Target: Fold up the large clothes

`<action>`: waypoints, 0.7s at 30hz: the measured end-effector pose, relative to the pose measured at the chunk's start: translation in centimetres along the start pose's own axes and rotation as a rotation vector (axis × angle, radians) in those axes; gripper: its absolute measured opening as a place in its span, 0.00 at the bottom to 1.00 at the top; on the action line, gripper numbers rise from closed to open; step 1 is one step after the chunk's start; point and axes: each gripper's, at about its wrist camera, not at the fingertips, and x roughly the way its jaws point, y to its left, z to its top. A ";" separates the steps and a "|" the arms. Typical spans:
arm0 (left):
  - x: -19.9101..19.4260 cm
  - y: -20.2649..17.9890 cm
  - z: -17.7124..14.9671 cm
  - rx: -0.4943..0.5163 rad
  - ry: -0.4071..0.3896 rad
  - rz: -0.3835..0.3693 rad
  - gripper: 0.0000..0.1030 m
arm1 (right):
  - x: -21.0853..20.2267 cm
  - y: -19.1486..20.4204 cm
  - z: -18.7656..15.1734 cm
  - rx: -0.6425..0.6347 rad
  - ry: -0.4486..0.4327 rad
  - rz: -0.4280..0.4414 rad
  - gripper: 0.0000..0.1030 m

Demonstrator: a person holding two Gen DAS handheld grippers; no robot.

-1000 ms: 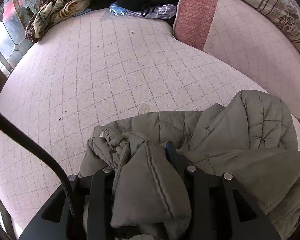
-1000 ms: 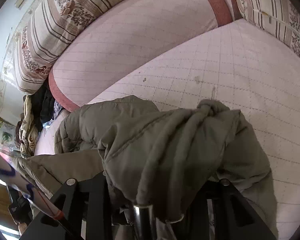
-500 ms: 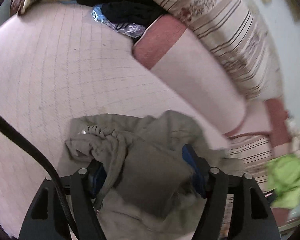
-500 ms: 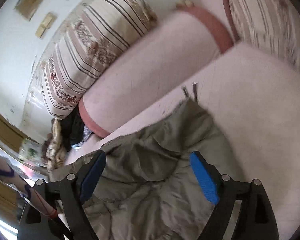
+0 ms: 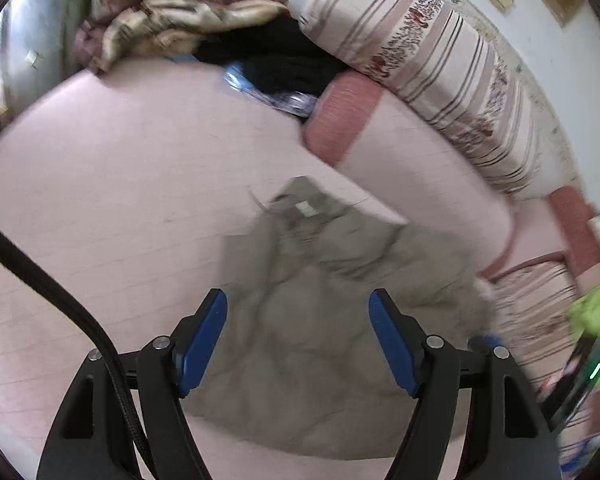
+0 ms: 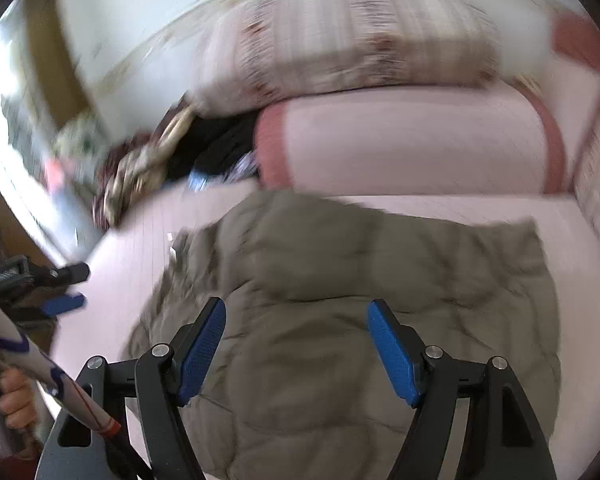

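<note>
An olive-grey quilted jacket (image 5: 324,308) lies spread on the pink quilted bed, also in the right wrist view (image 6: 380,300). My left gripper (image 5: 298,340) is open and empty, held above the jacket's near part. My right gripper (image 6: 296,350) is open and empty, above the jacket's near edge. The left gripper's blue pad (image 6: 62,305) shows at the left edge of the right wrist view, off the jacket. Both views are blurred by motion.
A pink bolster with red ends (image 5: 412,168) and a striped pillow (image 5: 440,64) line the far side. A pile of dark clothes and a patterned blanket (image 5: 188,24) lies at the far left. A lime-green item (image 5: 596,312) is at the right edge.
Both grippers opened and let go of the jacket, then pulled up and back. The jacket now lies spread on the bed instead of bunched in the jaws.
</note>
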 end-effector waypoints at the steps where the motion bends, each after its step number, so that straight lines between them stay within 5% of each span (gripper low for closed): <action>1: 0.0 0.2 -1.0 0.019 -0.019 0.031 0.70 | 1.3 0.9 0.0 -0.025 0.009 -0.020 0.74; 7: 2.3 0.7 -4.7 0.080 -0.047 0.115 0.70 | 11.1 1.7 1.4 -0.048 0.084 -0.205 0.73; 15: 5.4 1.7 -5.3 0.159 -0.044 0.186 0.70 | 18.7 -1.8 2.5 0.034 0.097 -0.287 0.91; 21: 6.0 3.5 -4.6 0.114 -0.028 0.167 0.76 | 21.0 -2.7 3.4 0.060 0.096 -0.301 0.95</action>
